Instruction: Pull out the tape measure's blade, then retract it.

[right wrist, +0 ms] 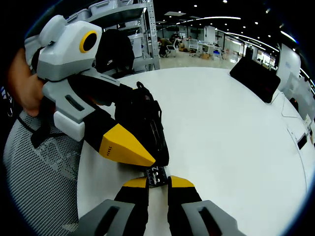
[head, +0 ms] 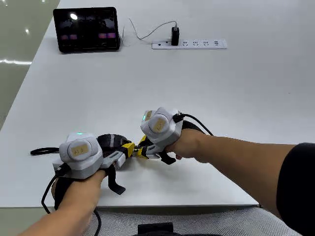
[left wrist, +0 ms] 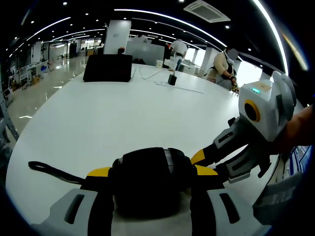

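The black tape measure [head: 112, 142] lies on the white table [head: 206, 98] near its front edge, its wrist strap [head: 44, 151] trailing left. My left gripper [head: 125, 150] is shut on the case [left wrist: 147, 189], which sits between its yellow-tipped jaws [left wrist: 150, 169]. My right gripper [head: 141, 150] meets it from the right. In the right gripper view its jaws [right wrist: 157, 183] pinch the blade's end tab [right wrist: 155, 174], which lies right against the case [right wrist: 147, 118]. Very little blade is drawn out.
A dark tablet [head: 87, 28] stands at the back left, and a white power strip [head: 189, 44] with a plugged-in charger [head: 174, 35] lies beside it. A mesh chair [right wrist: 44, 162] sits below the table's front edge. People stand far off [left wrist: 226, 64].
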{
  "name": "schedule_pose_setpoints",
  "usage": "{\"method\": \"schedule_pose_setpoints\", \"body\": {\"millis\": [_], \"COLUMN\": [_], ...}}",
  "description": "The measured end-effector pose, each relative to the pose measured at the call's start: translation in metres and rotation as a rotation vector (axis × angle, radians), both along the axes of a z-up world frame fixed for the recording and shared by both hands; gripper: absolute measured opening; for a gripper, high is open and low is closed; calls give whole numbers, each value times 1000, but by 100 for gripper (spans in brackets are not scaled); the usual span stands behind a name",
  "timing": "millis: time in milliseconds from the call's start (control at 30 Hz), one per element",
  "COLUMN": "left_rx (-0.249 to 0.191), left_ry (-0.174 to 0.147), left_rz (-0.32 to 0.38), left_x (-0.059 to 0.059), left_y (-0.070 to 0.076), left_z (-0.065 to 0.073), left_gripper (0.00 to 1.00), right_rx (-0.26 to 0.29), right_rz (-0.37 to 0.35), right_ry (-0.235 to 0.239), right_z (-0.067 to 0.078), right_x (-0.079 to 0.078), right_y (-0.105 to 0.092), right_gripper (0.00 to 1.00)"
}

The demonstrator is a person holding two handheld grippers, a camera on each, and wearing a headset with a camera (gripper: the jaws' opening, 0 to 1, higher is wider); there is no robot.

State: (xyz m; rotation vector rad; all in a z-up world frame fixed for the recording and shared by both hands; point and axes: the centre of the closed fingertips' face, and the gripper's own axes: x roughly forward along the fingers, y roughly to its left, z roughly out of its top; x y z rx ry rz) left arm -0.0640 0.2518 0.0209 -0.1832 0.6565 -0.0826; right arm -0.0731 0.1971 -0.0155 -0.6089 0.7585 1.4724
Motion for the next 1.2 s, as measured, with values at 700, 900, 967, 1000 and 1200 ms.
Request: {"method": "schedule_pose_setpoints", "body": {"millis": [700,900,967,1000,1200], "left_rx": [5,28,46,47,36], "left_ry": [-6,-17,-1,-5,-4], "left_rz": [-8,10,7,7,-26], "left_x": [2,3,3,3,2], "left_y": [0,0,0,1,1], "left_z": [-1,2,5,7,8], "left_gripper": [60,61,60,59,57], "right_rx": [18,41,47,44,48], "right_rz": [-28,-75,-71,-70,-110], "right_ry": [5,29,20,15,15], "right_z": [1,9,12,13,19], "right_x": [-3,-3,-2,-2,-1], "right_y": [5,2,-1,-4,-18], "right_gripper": [12,14,13,13,15]}}
